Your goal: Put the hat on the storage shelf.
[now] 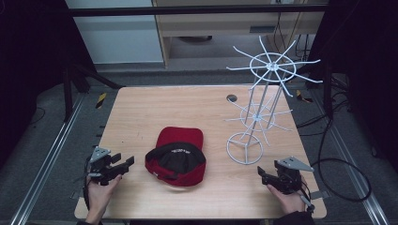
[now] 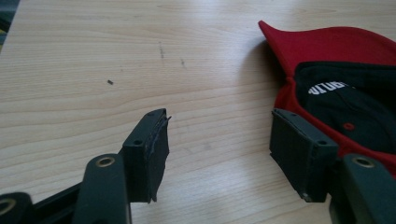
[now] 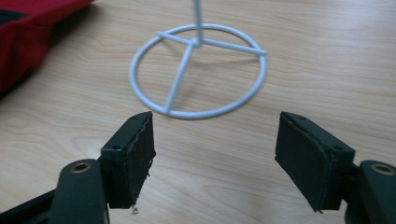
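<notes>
A red and black cap (image 1: 176, 157) lies upside down near the middle of the wooden table (image 1: 141, 112). In the left gripper view the cap (image 2: 336, 60) is at the right, close beside the right jaw. A white wire rack (image 1: 263, 101) with spoke arms stands at the right; its ring base (image 3: 198, 70) lies just ahead of the right gripper's jaws. My left gripper (image 1: 124, 163) rests at the front left, open, nothing between its pads. My right gripper (image 1: 263, 174) sits at the front right, open and empty too.
A small dark grommet hole (image 1: 231, 98) sits in the table near its far edge. A black cable (image 1: 345, 180) loops on the floor at the right. Metal rails (image 1: 51, 154) run along both sides of the table.
</notes>
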The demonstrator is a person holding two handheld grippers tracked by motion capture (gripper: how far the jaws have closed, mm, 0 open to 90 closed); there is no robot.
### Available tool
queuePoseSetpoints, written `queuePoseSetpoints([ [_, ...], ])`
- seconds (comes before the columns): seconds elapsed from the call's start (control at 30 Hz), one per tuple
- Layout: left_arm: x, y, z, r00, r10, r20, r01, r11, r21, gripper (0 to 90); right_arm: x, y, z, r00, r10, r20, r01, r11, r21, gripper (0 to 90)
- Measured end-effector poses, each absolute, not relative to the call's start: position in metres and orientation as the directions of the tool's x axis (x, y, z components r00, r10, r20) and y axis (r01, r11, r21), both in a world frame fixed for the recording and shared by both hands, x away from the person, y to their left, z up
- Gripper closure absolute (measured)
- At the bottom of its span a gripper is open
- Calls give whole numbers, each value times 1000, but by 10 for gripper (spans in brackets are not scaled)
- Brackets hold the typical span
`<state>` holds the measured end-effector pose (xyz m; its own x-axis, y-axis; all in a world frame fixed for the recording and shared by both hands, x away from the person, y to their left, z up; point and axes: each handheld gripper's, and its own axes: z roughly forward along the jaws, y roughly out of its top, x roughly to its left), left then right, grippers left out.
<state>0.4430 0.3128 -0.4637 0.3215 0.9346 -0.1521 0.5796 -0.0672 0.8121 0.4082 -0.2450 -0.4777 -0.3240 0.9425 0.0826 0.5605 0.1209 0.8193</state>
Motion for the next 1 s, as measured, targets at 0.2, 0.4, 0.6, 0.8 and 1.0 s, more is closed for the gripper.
queuePoseSetpoints([
  [0.2,440,306,-458,344,924,-166,571,-66,818,332,403,-232,-475,-374,924,75,538,151,829,340],
  [0.4,438,301,-453,375,912,-165,552,-77,831,303,403,-214,-470,-425,899,104,534,156,831,340],
  [0.6,437,294,-447,381,910,-164,531,-70,844,382,406,-196,-465,-470,877,103,522,182,833,345],
  [0.8,442,287,-438,388,907,-163,520,-69,851,446,409,-166,-454,-532,841,97,501,220,837,361],
  [1.0,449,276,-432,400,902,-162,518,-77,852,485,416,-138,-440,-563,821,88,474,234,849,376],
])
